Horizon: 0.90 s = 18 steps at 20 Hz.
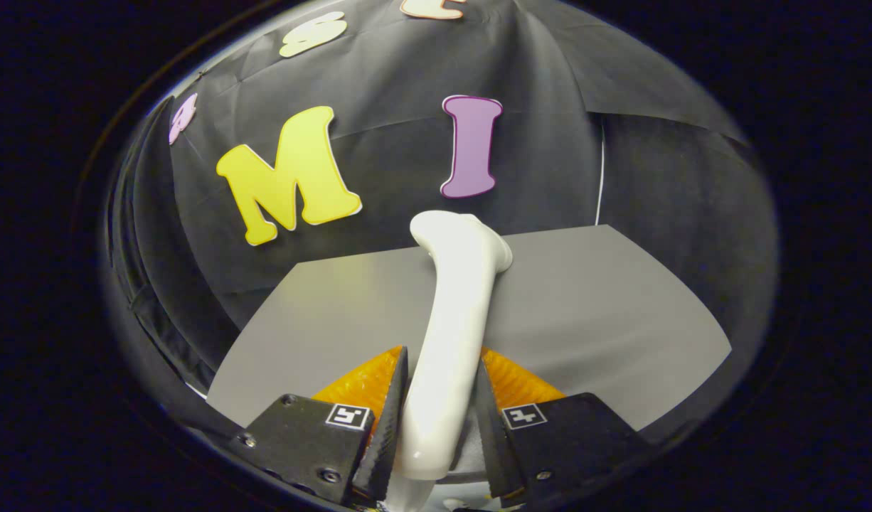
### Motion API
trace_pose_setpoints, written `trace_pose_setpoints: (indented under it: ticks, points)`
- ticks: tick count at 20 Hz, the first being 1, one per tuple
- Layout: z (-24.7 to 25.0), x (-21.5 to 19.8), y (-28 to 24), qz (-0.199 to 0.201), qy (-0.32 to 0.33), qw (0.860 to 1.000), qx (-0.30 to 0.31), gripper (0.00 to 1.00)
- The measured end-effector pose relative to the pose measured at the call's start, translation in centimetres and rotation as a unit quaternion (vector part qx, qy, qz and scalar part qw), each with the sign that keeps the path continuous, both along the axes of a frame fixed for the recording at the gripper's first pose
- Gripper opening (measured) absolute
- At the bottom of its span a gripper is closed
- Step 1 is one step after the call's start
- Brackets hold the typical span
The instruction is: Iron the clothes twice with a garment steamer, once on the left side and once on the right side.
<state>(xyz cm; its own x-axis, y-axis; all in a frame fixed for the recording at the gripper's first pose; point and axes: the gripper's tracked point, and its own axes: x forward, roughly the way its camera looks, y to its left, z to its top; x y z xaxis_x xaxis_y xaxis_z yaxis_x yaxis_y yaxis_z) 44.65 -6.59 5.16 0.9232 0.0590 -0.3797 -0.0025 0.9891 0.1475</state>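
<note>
While I hold the garment steamer (pixel 454 313) by its handle, jaws closed on both sides, its head rises above the grey worktop (pixel 621 299); hard, glossy plastic, likely top-heavy and slippery.

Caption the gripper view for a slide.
Gripper shut on white steamer handle, held above grey table.

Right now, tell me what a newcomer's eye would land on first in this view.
First, the glossy white plastic garment steamer, clamped by its handle between the two fingers of the gripper and reaching forward past them, its wider head end farthest away. Behind and beneath it lies the flat grey table surface, and the black cloth booth wall rises beyond the table.
</note>
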Motion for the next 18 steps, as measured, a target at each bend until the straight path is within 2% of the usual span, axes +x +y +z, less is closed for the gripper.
trace_pose_setpoints:
  ticks: [4, 7, 10, 14, 18]
  points:
    - [0.2, -0.1, 0.4, 0.003, -0.01, 1.0, 0.027, 0.46]
    - [0.5, -0.4, 1.4, 0.031, -0.015, 0.999, 0.033, 0.42]
    - [1.6, -1.0, 1.0, 0.027, -0.033, 0.998, 0.036, 0.39]
    - [3.5, -3.3, 0.8, 0.013, -0.06, 0.998, 0.028, 0.38]
    - [5.8, -7.1, 2.5, 0.019, -0.081, 0.995, 0.053, 0.37]
